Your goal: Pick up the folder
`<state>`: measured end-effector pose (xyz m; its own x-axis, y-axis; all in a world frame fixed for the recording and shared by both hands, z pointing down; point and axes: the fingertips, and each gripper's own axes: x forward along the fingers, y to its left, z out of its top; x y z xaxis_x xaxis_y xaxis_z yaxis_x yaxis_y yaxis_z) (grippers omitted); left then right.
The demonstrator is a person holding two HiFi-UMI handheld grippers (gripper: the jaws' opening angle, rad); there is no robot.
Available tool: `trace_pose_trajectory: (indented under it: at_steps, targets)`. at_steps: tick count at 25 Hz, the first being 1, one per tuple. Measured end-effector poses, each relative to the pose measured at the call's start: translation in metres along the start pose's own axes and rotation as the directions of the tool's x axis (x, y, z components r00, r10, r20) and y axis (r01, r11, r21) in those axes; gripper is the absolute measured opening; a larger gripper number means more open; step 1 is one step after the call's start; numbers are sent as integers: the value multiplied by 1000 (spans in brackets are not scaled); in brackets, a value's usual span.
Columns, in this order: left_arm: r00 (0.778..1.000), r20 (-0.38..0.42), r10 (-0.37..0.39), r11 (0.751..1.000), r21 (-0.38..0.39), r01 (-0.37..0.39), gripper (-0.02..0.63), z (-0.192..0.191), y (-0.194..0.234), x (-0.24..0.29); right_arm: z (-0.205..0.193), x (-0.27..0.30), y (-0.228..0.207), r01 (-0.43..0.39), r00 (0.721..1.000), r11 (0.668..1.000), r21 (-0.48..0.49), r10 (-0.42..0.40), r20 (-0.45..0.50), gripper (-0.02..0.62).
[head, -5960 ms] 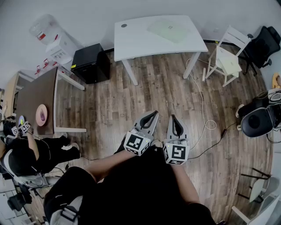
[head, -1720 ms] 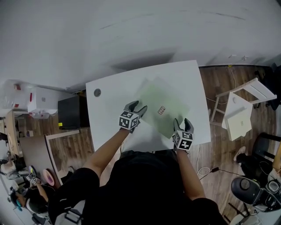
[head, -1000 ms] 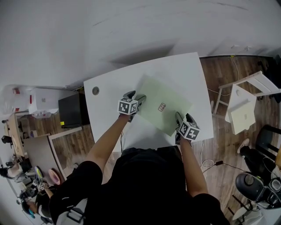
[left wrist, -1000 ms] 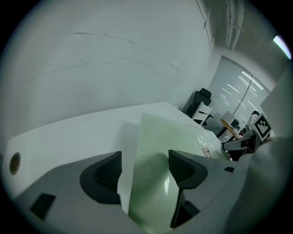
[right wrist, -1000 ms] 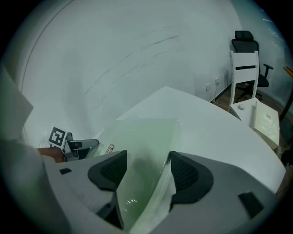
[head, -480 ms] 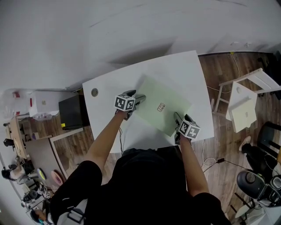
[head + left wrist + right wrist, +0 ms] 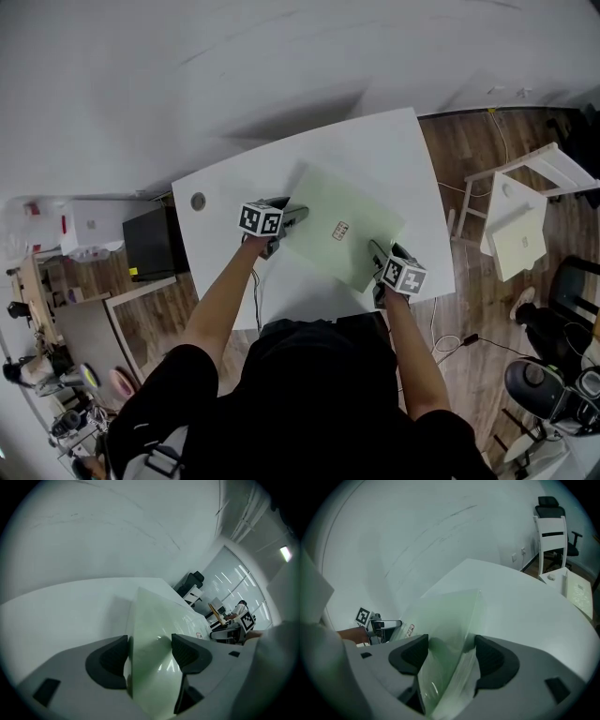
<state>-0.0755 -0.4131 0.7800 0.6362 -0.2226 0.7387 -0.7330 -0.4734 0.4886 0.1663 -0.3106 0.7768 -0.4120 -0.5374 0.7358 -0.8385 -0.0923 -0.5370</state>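
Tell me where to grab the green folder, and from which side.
Best take the folder by its left corner and its near-right corner, coming in slanted from the near edge of the table. It is thin and lies on the tabletop, so only its edges give a bite.

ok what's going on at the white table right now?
A person with a gripper in each hand is going for the pale green folder on the white table. The left gripper is at the folder's left edge, and the right gripper is at its near corner. Each has the folder's edge between its jaws, but the jaws stand apart, not clamped. The right gripper's jaws have just been opening. The folder does not look lifted yet.
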Motion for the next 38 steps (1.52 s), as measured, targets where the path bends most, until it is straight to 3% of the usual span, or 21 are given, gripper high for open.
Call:
trace_pose_trajectory:
  at_steps: [21,38]
  targets:
    - [993,72,93,996,6,-94,295,-9,-29,-38,44,-37,30,48,991,962,-268,-11,135,310]
    - [967,197,160,986,17,-167,295,-42,-52,-126,30,-88,105,53,972,902,-428,51,228,302]
